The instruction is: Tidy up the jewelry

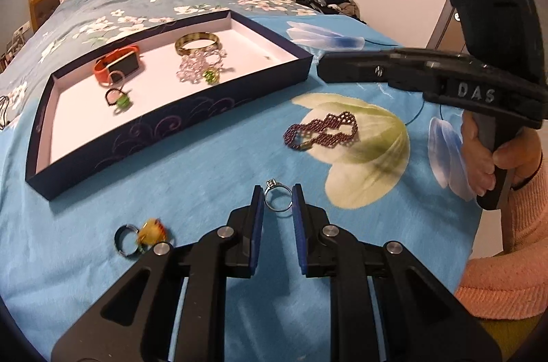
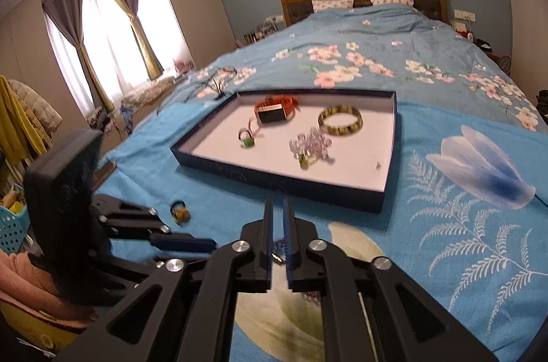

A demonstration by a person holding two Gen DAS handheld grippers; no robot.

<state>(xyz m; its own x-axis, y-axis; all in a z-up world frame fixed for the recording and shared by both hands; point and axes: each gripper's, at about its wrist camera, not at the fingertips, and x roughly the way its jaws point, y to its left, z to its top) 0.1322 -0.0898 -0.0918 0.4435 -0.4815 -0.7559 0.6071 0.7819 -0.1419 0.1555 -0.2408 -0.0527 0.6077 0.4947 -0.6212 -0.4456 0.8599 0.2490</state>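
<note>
Left gripper (image 1: 278, 201): your blue pads bracket the silver ring (image 1: 277, 199), which stands on edge with its stone up; they look closed onto the band, though the bite is only at the tips. Right gripper (image 2: 278, 218): jaws nearly together with a slim gap, nothing seen clamped. It hovers over the dark red beaded bracelet (image 1: 322, 130), which lies loose on the blue bedspread (image 1: 212, 163).

Risks: the ring is thin and round, so it could pivot or squirt out of the pads if you tilt during the lift. The soft quilt would let it roll out of sight.

Room: the navy tray (image 1: 171, 119) sits up and left of the ring, well apart. Its near wall is raised, so you must clear it. Inside, the orange watch (image 1: 116, 64), bangle (image 1: 197, 41), clear bead cluster (image 1: 198, 67) and green rings fill the middle and left; the right corner is bare. Two more rings (image 1: 142, 235) lie to your left.
</note>
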